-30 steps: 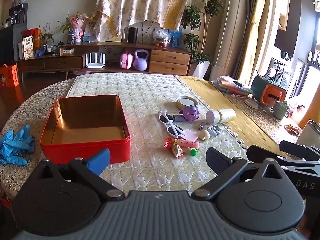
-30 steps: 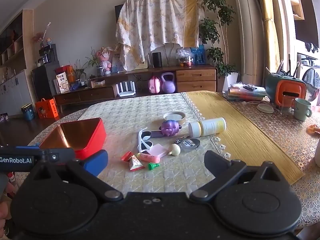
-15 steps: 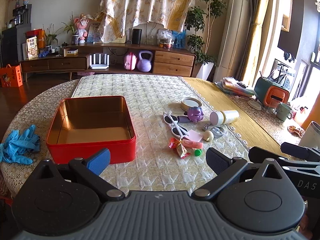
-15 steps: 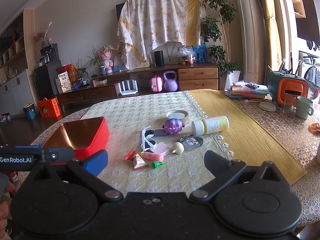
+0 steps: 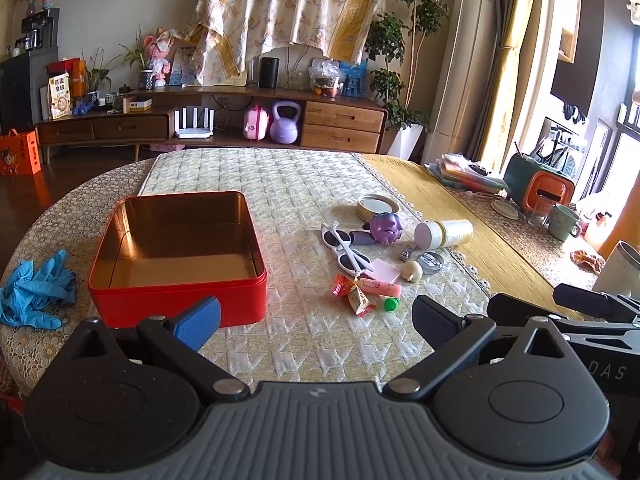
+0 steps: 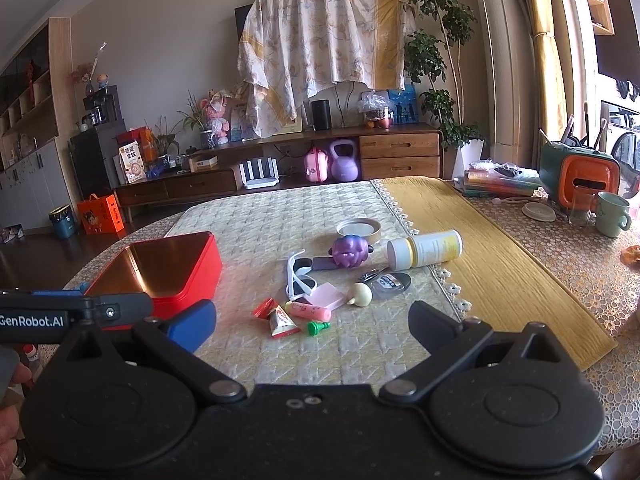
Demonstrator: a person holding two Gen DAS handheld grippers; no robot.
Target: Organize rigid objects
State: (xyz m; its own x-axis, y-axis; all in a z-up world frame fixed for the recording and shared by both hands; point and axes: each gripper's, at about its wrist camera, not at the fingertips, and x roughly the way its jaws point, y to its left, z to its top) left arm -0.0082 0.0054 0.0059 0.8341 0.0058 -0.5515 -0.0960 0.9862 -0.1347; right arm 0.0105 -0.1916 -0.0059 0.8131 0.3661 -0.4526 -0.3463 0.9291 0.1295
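Here both tongs, left (image 5: pixel 316 318) and right (image 6: pixel 312 320), gape wide, empty.

Sunlit room, wooden sideboard (image 6: pixel 280 176)

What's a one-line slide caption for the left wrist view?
Left gripper, jaws open, faces an empty red tin and scattered small items, including white sunglasses, on a quilted table.

Daylight pours in from the windows (image 5: pixel 624 152) on the right, washing them out to white. The red tin (image 5: pixel 176 256) glows, its gold inside throwing glare. Both views stay sharp, though walls and the table (image 6: pixel 500 264) edge bow strongly near the corners.
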